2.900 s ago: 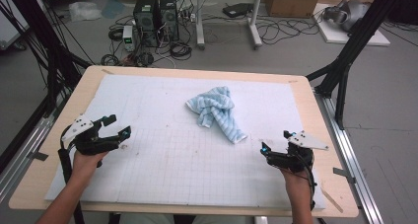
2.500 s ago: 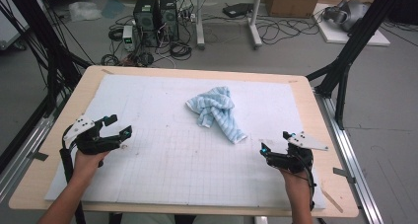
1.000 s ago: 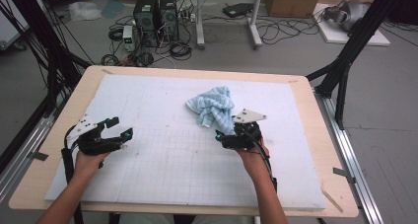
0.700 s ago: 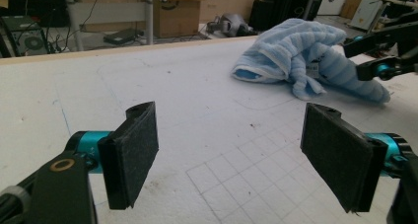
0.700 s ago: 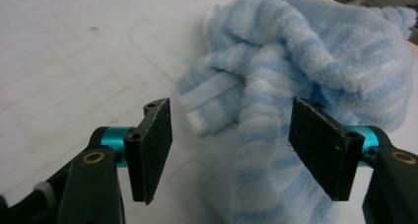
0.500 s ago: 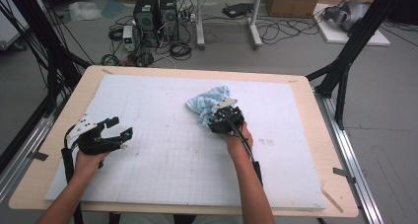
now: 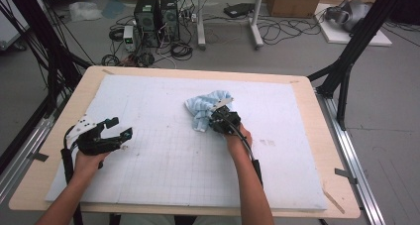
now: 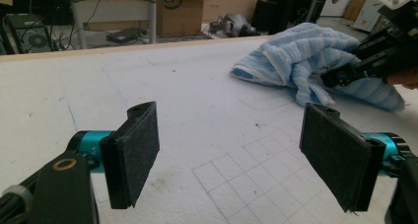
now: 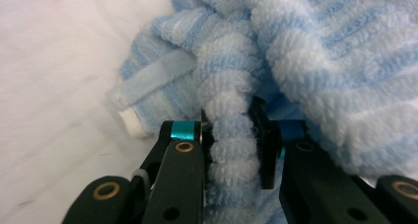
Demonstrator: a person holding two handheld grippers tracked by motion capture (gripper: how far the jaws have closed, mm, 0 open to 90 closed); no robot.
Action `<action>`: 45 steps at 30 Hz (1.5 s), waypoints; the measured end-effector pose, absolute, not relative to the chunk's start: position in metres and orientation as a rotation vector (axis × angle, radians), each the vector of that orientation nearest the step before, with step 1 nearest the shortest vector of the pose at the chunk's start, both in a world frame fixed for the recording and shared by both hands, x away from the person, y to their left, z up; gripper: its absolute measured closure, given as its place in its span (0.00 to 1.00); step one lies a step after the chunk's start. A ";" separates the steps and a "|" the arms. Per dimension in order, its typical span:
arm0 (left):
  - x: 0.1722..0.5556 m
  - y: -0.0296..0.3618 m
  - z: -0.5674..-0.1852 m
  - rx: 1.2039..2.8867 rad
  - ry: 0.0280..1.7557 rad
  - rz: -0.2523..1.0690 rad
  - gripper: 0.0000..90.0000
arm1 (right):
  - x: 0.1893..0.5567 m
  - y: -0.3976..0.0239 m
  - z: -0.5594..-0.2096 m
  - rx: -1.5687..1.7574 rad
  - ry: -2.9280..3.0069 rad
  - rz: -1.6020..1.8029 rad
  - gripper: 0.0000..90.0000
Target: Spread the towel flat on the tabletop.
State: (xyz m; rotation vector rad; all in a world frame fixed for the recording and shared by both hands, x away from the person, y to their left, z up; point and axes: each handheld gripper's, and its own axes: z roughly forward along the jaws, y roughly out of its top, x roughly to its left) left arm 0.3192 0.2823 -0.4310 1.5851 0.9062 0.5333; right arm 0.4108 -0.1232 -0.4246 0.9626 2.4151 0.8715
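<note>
**Right gripper pinches the blue towel**

The blue striped towel (image 7: 207, 110) lies bunched up near the middle of the white mat (image 7: 163, 170), a bit to the far side. It is crumpled, so its real shape and edges are hard to make out. Its long side runs from the far right down to the near left, and a thin tail points toward the near left. In the right gripper view, the towel (image 9: 315, 61) covers most of what lies behind it.

The right gripper (image 7: 221, 120) sits on the near right edge of the towel. Its jaws have just been closing, and a thick roll of towel is squeezed between them. The towel hides the tips of the pads (image 9: 263, 135).

The left gripper (image 7: 119, 132) is well apart from the towel, at the near left of the mat. Its jaws are spread wide with nothing between them.

No words or labels can be read anywhere. The boxes (image 8: 185, 9) far behind the table are too blurry.
</note>
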 end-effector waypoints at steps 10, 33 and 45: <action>0.319 0.282 -0.430 1.586 0.903 0.540 0.26 | 0.369 -0.123 -0.414 0.869 2.488 1.071 0.89; 0.317 0.275 -0.428 1.614 0.871 0.512 0.29 | 0.280 -0.137 -0.408 0.666 2.595 1.239 0.79; 0.317 0.248 -0.423 1.655 0.770 0.409 0.35 | 0.276 -0.178 -0.394 0.738 2.449 1.280 0.50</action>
